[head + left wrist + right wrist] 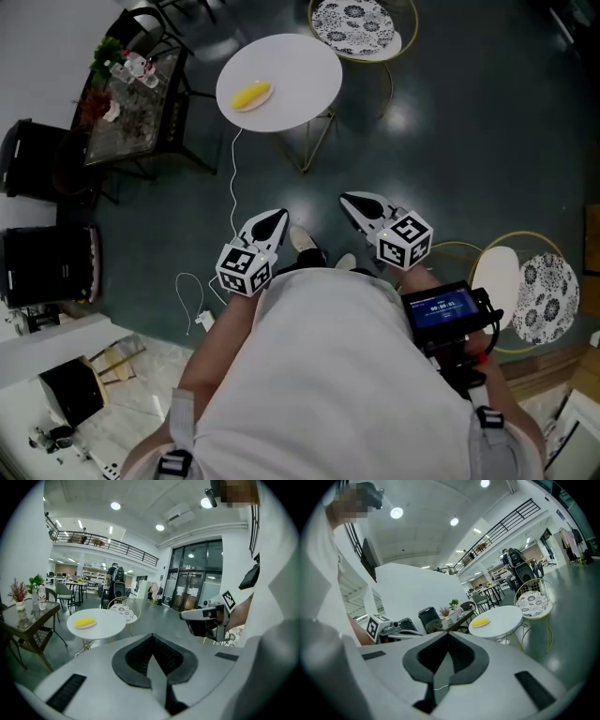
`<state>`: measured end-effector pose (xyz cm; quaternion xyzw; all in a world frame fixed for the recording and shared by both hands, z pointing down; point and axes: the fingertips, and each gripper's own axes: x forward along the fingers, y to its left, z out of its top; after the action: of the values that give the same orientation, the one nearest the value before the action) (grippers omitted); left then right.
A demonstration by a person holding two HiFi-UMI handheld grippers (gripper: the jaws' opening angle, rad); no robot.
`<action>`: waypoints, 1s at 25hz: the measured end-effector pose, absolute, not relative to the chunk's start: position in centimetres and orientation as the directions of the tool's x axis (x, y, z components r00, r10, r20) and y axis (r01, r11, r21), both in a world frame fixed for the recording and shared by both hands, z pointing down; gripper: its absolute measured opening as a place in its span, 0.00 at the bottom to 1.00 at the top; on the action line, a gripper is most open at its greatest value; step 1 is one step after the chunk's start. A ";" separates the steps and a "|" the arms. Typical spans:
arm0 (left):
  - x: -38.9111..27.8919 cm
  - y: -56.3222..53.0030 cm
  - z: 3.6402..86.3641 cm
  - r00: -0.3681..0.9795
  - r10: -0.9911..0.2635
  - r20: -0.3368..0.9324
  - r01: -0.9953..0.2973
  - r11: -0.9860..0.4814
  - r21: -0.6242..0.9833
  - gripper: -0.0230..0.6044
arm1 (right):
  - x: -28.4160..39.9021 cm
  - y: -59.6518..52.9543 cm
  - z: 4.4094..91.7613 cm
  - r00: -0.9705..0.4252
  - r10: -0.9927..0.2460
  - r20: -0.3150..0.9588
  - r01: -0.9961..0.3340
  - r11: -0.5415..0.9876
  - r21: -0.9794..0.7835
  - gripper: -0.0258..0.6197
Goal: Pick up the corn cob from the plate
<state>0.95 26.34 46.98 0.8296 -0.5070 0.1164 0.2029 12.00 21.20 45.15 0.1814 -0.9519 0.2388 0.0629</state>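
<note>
A yellow corn cob lies on a small plate on the round white table, well ahead of me across the floor. It also shows in the left gripper view as the corn cob and in the right gripper view as the corn cob. My left gripper and right gripper are held close to the person's body, side by side, pointing toward the table. Both are far short of it. Each has its jaws pressed together with nothing between them: left gripper, right gripper.
A glass side table with plants stands left of the round table, with black chairs beside it. Wire chairs with patterned cushions stand at the far side and at my right. A white cable trails across the floor.
</note>
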 end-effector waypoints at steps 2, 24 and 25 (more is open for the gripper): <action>0.5 26.3 47.0 0.451 -0.798 0.398 -0.892 -0.395 0.219 0.05 | 11.5 21.0 45.1 -0.928 -0.309 0.206 -0.370 0.823 -0.431 0.05; -9.0 23.7 47.5 0.341 -0.849 0.403 -0.936 -0.267 0.231 0.05 | 4.4 17.6 45.6 -0.923 -0.299 0.240 -0.375 0.837 -0.398 0.05; -9.3 23.4 47.5 0.341 -0.849 0.404 -0.936 -0.266 0.231 0.05 | 4.1 17.2 45.7 -0.922 -0.302 0.242 -0.379 0.836 -0.398 0.05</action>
<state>-9.35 23.37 47.52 0.7893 -0.5653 0.0999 0.2180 4.09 17.20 45.66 0.1784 -0.9543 0.2244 0.0848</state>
